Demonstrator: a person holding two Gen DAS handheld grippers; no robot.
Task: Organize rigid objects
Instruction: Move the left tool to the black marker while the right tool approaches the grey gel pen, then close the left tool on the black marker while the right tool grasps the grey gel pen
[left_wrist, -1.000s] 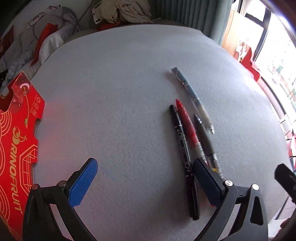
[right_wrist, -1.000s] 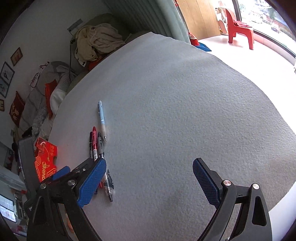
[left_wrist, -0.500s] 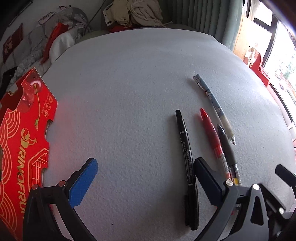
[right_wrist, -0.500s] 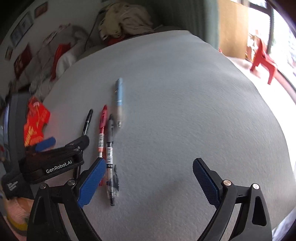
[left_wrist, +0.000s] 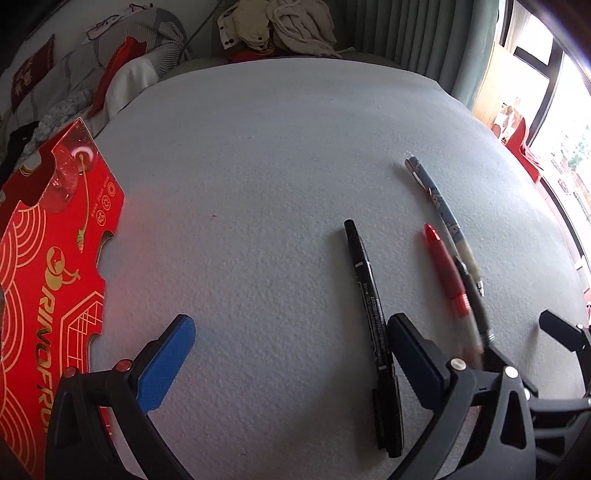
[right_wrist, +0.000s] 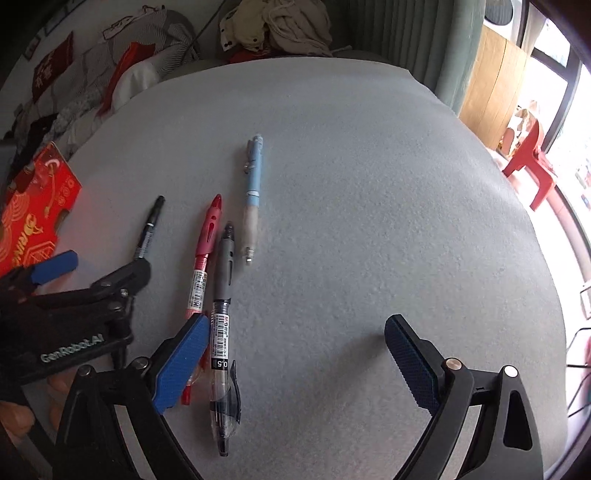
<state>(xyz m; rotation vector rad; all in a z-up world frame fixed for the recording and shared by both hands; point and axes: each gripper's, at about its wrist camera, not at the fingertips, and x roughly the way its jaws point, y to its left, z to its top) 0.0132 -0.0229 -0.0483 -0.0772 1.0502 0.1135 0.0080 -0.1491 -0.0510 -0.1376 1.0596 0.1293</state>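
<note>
A: Left wrist view first. The left gripper hovers low over the pale grey table, jaws spread wide with nothing between the blue pads.

B: And the black marker?

A: Lying flat on the table, its near end just inside the right-hand pad, untouched as far as I can tell. Apart from it, toward the table's right edge, sit the red pen, the grey pen pressed against it, and the light blue pen, whose tip reaches down beside them.

B: What's on the left?

A: A red printed card hanging over the table's left edge. At the far edge, a heap of clothes behind the table. The other tool's black fingers poke in at lower right.

B: Over to the right wrist view.

A: The right gripper is also wide open and gripping nothing. Its left pad sits over the lower end of the red pen, the grey pen lies right beside that pad, inside the gap.

B: Touching?

A: Can't tell. The light blue pen lies further up the table, its tip near the grey pen's top. The black marker runs under the left gripper, which comes in from the left edge, open. The red card shows at the table's left edge behind it, and a red chair stands off by the window.
</note>
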